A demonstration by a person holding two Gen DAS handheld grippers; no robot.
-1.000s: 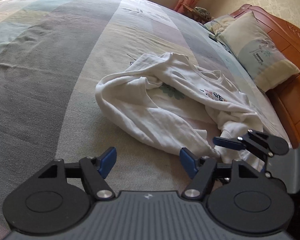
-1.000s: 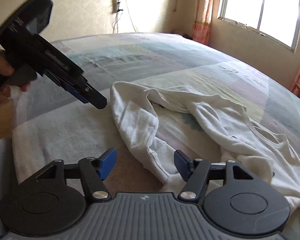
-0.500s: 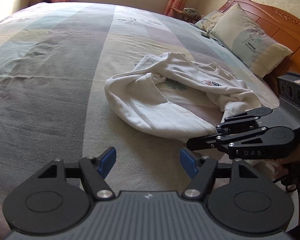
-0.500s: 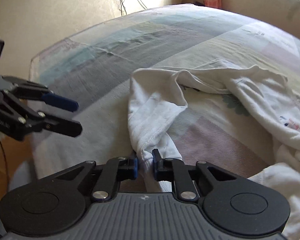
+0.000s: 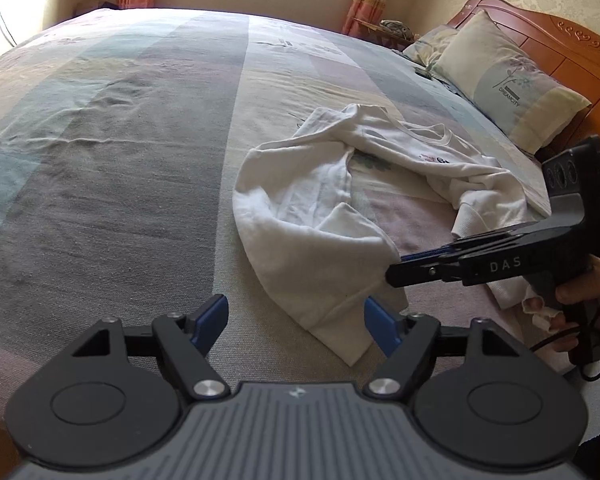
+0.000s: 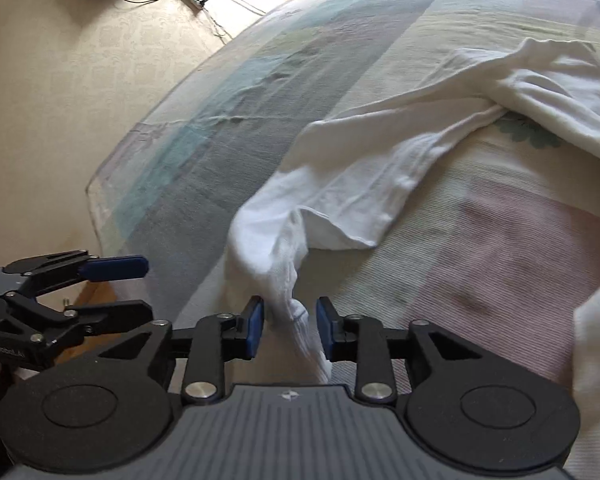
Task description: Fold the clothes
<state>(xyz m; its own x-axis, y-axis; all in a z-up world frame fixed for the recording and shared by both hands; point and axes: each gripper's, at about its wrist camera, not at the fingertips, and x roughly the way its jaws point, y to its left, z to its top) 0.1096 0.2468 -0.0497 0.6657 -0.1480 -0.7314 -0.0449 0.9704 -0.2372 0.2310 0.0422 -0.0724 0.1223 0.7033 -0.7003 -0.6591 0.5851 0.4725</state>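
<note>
Striped cotton in grey, teal and pale pink covers the bed [image 5: 132, 184], a broad flat surface that suits the job of spreading a garment out. On it, ahead of both sets of fingers, lies the white sweatshirt [image 5: 332, 216], crumpled rather than flat: its body is bunched, its neckline and small chest print face up on the far side, and one sleeve trails toward the near edge of the bed. A pillow [image 5: 508, 80] leans against the wooden headboard [image 5: 572, 44], well beyond the fingers and clear of the work. The left gripper [image 5: 296, 322] hovers above the sheet with its blue fingers [image 5: 210, 322] spread wide and opening a little more; nothing is between them, though the garment's nearest fold lies just ahead of the right-hand finger, apparently waiting to be picked up. The right gripper [image 6: 290, 328], seen from the left wrist camera reaching in from the side in a person's hand [image 5: 584, 288], straddles the ribbed sleeve cuff [image 6: 296, 316]. Its fingers are opening and stand at a middling gap, with the cuff hanging between them and no pad visibly pressing on it. The likely aim is to draw the sleeve out straight before any fold is made; folding proper looks not yet begun.
</note>
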